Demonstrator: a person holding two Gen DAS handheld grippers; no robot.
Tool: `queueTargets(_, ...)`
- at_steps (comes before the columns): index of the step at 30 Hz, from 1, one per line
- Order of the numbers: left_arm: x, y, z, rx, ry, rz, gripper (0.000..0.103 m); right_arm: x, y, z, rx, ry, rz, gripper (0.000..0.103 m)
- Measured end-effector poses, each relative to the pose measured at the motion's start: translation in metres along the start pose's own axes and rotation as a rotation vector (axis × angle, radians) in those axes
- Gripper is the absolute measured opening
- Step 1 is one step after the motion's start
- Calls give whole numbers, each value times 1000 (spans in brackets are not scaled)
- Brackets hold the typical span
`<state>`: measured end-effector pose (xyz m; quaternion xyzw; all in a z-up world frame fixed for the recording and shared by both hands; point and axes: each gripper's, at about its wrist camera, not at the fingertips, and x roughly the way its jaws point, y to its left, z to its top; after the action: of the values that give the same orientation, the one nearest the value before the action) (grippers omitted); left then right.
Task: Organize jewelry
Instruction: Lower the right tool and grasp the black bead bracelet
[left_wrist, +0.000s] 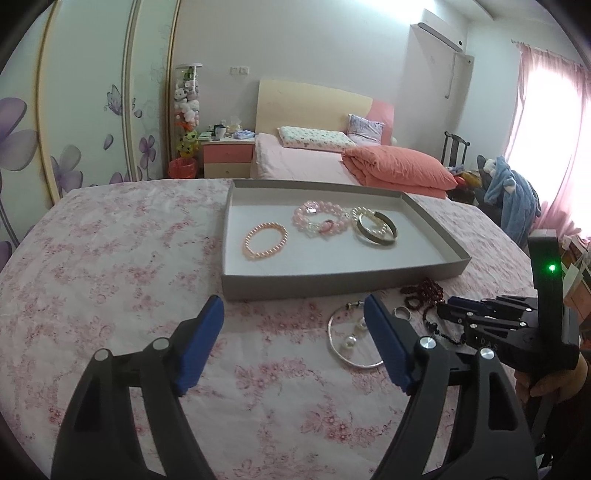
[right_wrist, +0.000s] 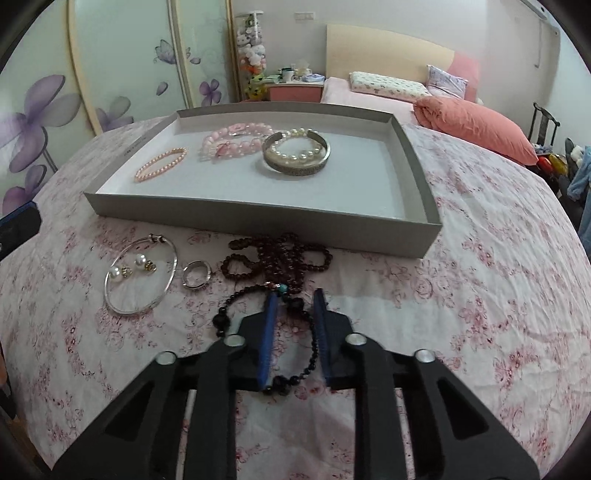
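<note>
My right gripper (right_wrist: 294, 306) is low over the cloth, its blue pads a little apart around the black bead strand (right_wrist: 312, 349), not yet pinching it. My left gripper (left_wrist: 293, 314) is spread wide and empty. This strand looks light and limp, so I think it will sag and slide; better to pinch across several beads. The dark red beads (right_wrist: 277, 254) touch it, just before the grey tray (right_wrist: 421, 173).
</note>
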<state>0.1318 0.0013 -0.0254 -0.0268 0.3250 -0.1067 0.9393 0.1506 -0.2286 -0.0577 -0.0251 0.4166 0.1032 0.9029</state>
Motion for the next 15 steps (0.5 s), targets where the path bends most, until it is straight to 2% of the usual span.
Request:
queueTargets(9, 18, -27, -5, 78, 66, -48, 88, -13, -7, -14, 42, 2, -38, 12)
queueTargets(15, 50, -53, -11, 155, 166, -42, 91, -18, -22, -20, 88, -2, -60, 12)
